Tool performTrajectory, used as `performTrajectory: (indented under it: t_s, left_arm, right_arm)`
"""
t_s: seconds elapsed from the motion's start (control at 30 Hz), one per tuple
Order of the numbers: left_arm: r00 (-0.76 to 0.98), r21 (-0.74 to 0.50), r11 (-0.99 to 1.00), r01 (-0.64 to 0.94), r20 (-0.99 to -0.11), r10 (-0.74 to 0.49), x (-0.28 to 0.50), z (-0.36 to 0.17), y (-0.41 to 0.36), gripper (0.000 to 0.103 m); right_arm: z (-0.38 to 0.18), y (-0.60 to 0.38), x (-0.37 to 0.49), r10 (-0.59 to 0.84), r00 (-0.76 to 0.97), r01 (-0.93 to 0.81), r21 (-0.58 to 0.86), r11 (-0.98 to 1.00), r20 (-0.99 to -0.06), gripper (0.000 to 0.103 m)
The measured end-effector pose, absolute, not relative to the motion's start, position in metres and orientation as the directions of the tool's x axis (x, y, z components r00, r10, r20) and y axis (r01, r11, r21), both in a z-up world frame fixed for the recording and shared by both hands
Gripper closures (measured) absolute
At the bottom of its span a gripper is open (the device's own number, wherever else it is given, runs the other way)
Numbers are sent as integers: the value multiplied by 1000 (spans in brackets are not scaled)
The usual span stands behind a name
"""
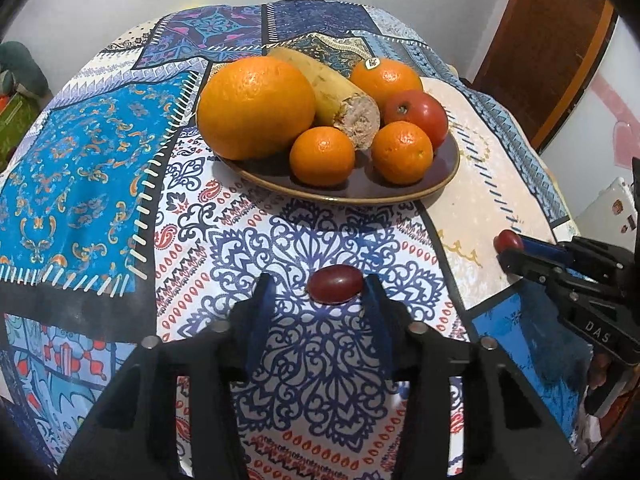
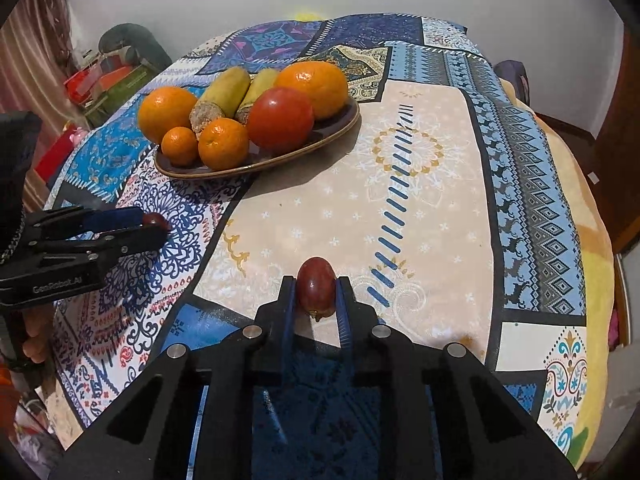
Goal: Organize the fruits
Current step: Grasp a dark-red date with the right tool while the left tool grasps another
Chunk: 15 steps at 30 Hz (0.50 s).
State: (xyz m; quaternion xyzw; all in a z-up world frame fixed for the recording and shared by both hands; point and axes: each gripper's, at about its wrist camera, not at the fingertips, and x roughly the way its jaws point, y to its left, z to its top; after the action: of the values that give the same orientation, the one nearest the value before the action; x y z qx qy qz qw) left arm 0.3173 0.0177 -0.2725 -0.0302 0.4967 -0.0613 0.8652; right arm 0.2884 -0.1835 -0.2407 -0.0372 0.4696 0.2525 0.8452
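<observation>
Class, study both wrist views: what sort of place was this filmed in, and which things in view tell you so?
Probably a room in a home: a patchwork tablecloth covers the table, a brown plate holds fruit, and a wooden door stands by the plain wall.
</observation>
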Motion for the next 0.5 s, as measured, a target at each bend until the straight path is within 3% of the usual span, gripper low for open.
performTrajectory:
  t_s: [0.1,0.5]
  left_arm:
    - [493,-140,987,81,-855,-162,319,-272,18,74]
    - [524,-135,988,74,-838,-154,319,-253,19,75]
  right_arm:
    - [-238,-183,288,397,437,-466,174,868,-808,86]
    - [-212,-176,296,419,492,-485,159,860,-763,86]
